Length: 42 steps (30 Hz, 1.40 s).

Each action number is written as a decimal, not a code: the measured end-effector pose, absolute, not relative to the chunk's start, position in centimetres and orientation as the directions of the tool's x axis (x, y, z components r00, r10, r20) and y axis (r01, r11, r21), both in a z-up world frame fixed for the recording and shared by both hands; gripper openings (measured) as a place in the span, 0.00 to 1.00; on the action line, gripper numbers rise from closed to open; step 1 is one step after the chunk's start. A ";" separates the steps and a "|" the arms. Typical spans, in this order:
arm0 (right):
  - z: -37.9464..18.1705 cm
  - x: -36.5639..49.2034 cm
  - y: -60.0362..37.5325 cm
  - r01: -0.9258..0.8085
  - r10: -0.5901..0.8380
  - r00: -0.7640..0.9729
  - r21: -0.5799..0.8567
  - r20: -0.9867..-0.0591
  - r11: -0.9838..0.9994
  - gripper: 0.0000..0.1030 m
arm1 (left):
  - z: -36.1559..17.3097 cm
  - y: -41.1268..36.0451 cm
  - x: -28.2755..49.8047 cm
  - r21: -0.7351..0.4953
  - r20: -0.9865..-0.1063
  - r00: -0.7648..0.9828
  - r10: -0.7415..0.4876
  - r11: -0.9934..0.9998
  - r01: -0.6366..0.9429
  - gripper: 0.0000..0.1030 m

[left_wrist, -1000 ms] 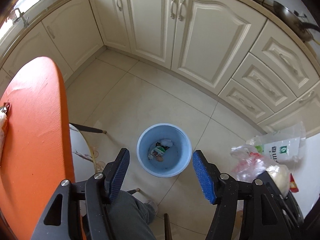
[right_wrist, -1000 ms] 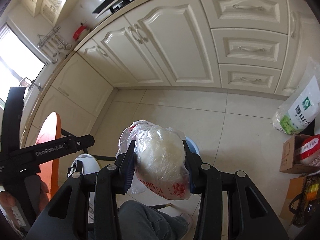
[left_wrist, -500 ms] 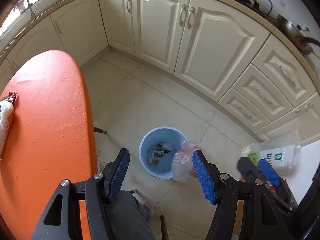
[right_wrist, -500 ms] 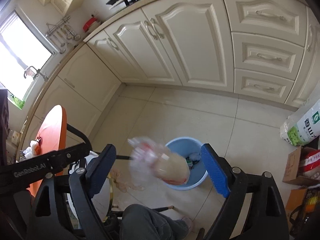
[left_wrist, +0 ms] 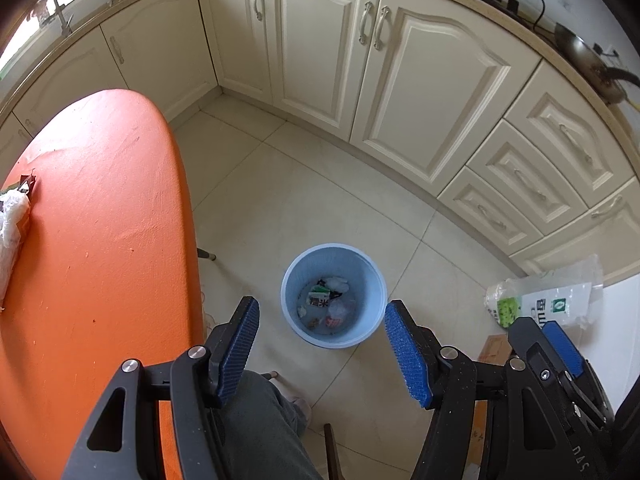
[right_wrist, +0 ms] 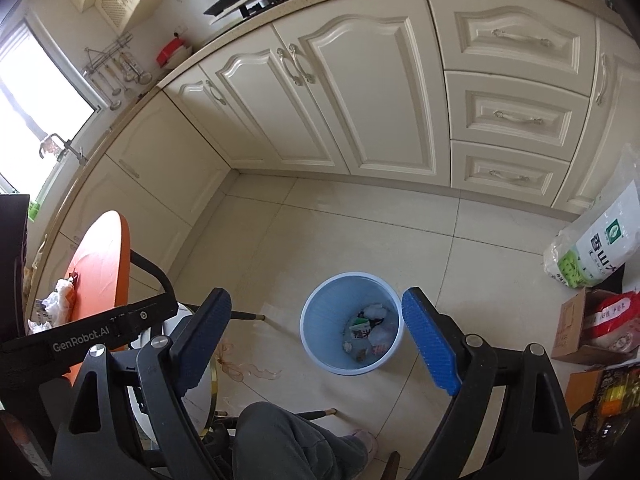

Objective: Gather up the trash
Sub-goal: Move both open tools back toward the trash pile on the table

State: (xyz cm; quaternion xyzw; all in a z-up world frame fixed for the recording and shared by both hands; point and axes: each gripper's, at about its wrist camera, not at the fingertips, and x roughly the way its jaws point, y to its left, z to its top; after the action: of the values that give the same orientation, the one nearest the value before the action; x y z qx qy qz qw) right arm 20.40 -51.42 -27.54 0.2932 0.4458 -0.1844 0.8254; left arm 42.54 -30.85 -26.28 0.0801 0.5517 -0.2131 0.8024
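Note:
A light blue trash bin (left_wrist: 370,280) stands on the tiled floor, also in the right wrist view (right_wrist: 320,316). Inside it lie several pieces of trash, among them a clear plastic bag (right_wrist: 380,336) and a green-white carton (left_wrist: 319,297). My left gripper (left_wrist: 322,350) is open and empty, held above the bin. My right gripper (right_wrist: 316,342) is open and empty, also above the bin. More trash, a crumpled white bag (left_wrist: 12,220), lies at the far left of the orange table (left_wrist: 100,240); it also shows in the right wrist view (right_wrist: 60,300).
Cream kitchen cabinets (left_wrist: 400,80) line the far side. A white rice bag (right_wrist: 596,240) leans at the right by a cardboard box (right_wrist: 576,328). My knee (right_wrist: 288,440) and chair legs are below the grippers.
My right gripper opened and let go of the plastic bag. The bag fell and now lies in the blue bin. Both views have shifted a little.

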 end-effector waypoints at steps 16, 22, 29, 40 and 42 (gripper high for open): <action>-21.5 17.9 -46.5 0.537 -0.117 0.604 0.294 -0.788 0.791 0.87 | -21.5 -23.8 36.2 -0.117 -0.868 0.390 -0.307 0.890 0.440 0.59; -19.2 18.4 -42.0 0.478 -0.111 0.647 0.287 -0.755 0.830 0.88 | -19.6 -17.8 34.4 -0.145 -0.840 0.437 -0.323 0.909 0.391 0.60; -17.6 20.1 -35.9 0.395 -0.073 0.682 0.282 -0.728 0.874 0.91 | -17.9 -8.5 32.4 -0.170 -0.810 0.500 -0.307 0.939 0.300 0.61; -17.7 25.8 -24.9 0.217 0.048 0.694 0.273 -0.719 0.937 0.94 | -18.4 7.3 31.3 -0.174 -0.813 0.554 -0.180 0.983 0.063 0.67; -17.9 27.4 -23.0 0.177 0.074 0.686 0.265 -0.723 0.948 0.94 | -18.6 9.4 31.5 -0.170 -0.819 0.554 -0.149 0.985 0.014 0.67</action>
State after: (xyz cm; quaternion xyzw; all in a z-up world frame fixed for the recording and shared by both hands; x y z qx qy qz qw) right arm 27.37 -23.00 -17.93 0.1589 0.3950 -0.0283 0.9044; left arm 31.46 9.38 -18.57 -0.0716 0.4699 -0.0465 0.8786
